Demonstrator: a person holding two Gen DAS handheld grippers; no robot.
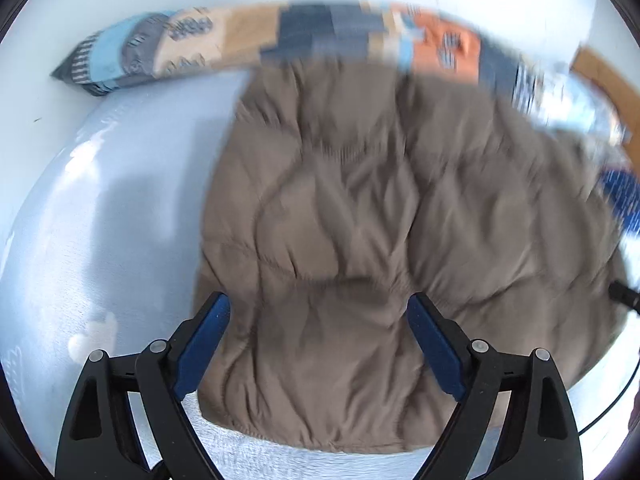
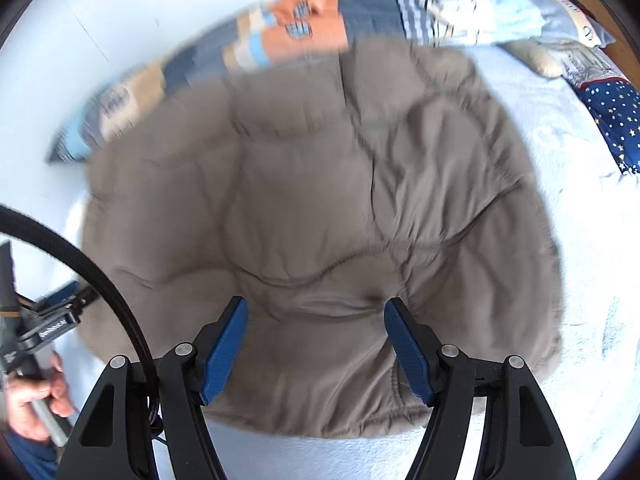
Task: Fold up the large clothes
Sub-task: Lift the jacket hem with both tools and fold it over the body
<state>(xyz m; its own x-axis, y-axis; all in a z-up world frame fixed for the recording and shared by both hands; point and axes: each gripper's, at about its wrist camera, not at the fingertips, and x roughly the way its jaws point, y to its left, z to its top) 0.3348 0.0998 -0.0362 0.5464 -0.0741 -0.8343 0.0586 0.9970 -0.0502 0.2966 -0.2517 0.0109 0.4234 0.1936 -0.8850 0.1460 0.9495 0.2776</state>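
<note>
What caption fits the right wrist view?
Open right gripper above a brown quilted puffer jacket on a white bed sheet, patchwork pillow behind.

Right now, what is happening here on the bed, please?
A person is folding a brown quilted jacket that lies on a pale bed sheet, with a patterned pillow behind it. Each hand holds a claw. The left claw and the right claw are both open above the jacket's near edge, and neither grips the fabric. A hand shows on the left claw's handle.
</note>
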